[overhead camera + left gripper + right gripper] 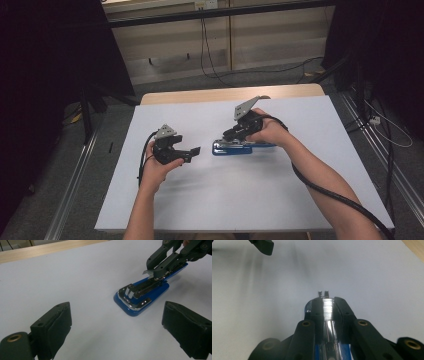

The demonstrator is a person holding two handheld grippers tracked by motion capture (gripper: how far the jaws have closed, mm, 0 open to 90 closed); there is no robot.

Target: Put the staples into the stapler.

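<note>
White table [240, 200], right hand-held gripper [235, 134] clamping stapler [232, 148]

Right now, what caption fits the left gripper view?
Right tool clamps the blue stapler while the open left tool waits nearby.

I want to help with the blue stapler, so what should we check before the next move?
1. Right tool grips the stapler: ok, its jaws pinch the shiny metal strip on top.
2. Stapler base flat on the white table: ok, as seen from the left gripper view.
3. Left tool out of the way: ok, open, beside the stapler and not touching.
4. Cables clear of the stapler: ok, they trail back along the arms.
5. Staples loaded inside: cannot tell.
</note>
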